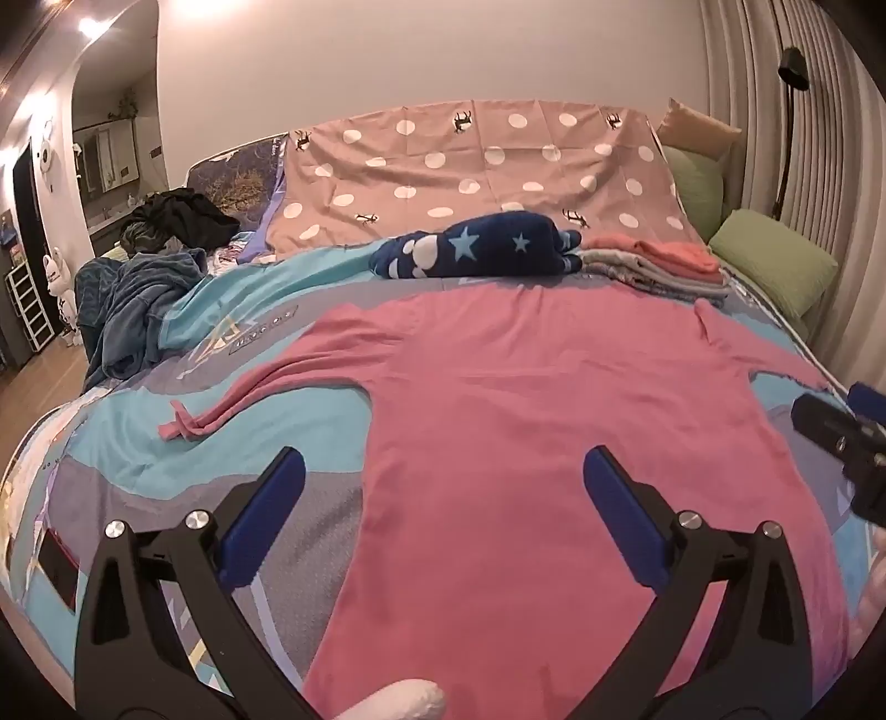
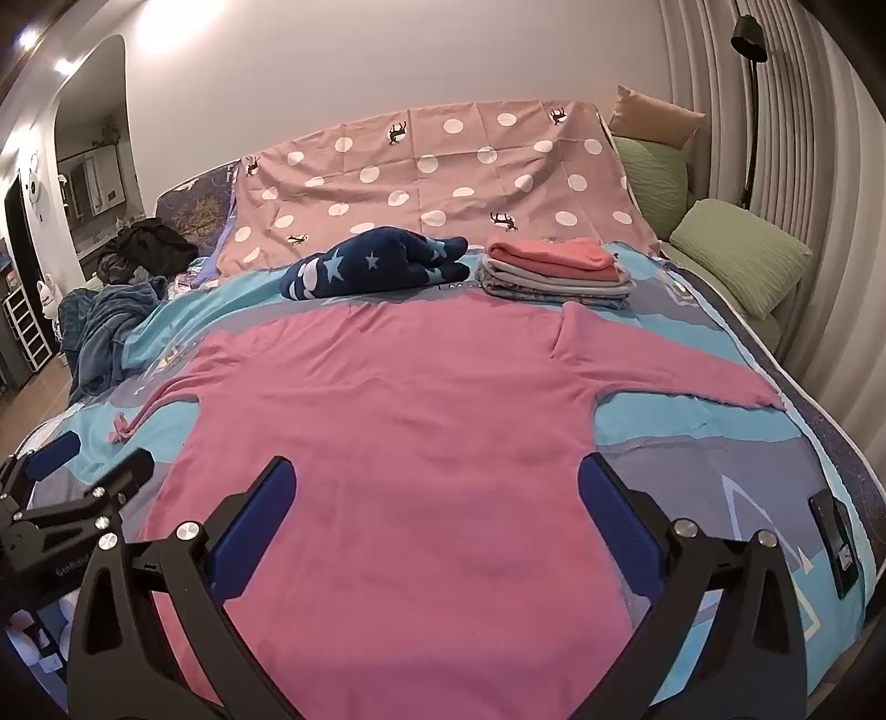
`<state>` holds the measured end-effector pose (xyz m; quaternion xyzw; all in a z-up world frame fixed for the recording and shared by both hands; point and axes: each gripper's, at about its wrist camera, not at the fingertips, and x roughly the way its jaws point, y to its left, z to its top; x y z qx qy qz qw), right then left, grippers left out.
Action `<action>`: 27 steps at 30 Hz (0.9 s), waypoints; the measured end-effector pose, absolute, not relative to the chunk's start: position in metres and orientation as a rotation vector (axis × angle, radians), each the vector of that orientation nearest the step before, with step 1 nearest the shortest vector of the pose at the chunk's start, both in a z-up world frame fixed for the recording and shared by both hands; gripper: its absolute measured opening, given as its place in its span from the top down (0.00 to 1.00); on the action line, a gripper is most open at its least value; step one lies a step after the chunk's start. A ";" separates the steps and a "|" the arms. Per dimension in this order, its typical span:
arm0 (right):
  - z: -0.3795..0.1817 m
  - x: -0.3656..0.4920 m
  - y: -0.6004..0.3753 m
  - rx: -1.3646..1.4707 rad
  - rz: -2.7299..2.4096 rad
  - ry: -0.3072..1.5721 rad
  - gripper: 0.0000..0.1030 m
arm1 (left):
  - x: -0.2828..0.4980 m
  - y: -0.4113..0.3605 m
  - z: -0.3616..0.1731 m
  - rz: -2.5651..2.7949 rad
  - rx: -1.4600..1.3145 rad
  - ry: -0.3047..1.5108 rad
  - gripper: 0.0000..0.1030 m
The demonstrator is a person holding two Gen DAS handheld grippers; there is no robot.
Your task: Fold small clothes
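One pink long-sleeved top point(image 2: 410, 421) — spread flat on the bedspread point(image 2: 681, 443), body toward the cameras, two sleeves out to either side. The left-hand sleeve point(image 1: 260, 387) tapers to a twisted cuff; the right-hand sleeve point(image 2: 692, 371) lies straighter and ends near the bed's edge.

One stack of folded clothes point(image 2: 559, 271) beyond the top on the right, a pink piece uppermost over grey layers; the exact number of layers cannot be told.

One dark blue bundle with pale stars point(image 2: 376, 266) just left of the stack, apart from it.

Two grippers. The left gripper point(image 1: 443, 498) hangs over the top's left side with its jaws wide apart; one blue pad is over the bedspread, the other over the pink cloth, nothing clamped. The right gripper point(image 2: 437, 498) hangs over the lower middle of the top, jaws equally wide apart, nothing between them.

One spotted pink sheet point(image 1: 482, 166) draped across the head of the bed.

Two green pillows point(image 2: 742, 260) and one tan cushion point(image 2: 653, 113) at the far right.

One heap of blue blanket point(image 1: 138, 310) and one heap of dark clothes point(image 1: 183, 219) at the far left.

Two dark flat phone-like objects on the bedspread — one near the left edge point(image 1: 58, 570), one near the right edge point(image 2: 833, 548).

One black floor lamp point(image 2: 750, 39) by the ribbed wall.
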<state>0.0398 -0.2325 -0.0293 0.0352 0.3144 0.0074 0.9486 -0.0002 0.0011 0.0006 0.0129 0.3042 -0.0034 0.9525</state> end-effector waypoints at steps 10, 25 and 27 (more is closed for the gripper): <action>-0.030 0.044 -0.237 0.084 0.023 0.642 0.01 | 0.011 -0.008 -0.017 -0.022 0.068 0.673 0.02; -0.041 0.051 -0.232 0.080 0.019 0.677 0.01 | 0.011 -0.002 -0.029 -0.124 -0.002 0.702 0.02; -0.041 0.051 -0.233 0.079 0.020 0.678 0.01 | 0.011 -0.001 -0.030 -0.120 -0.001 0.704 0.02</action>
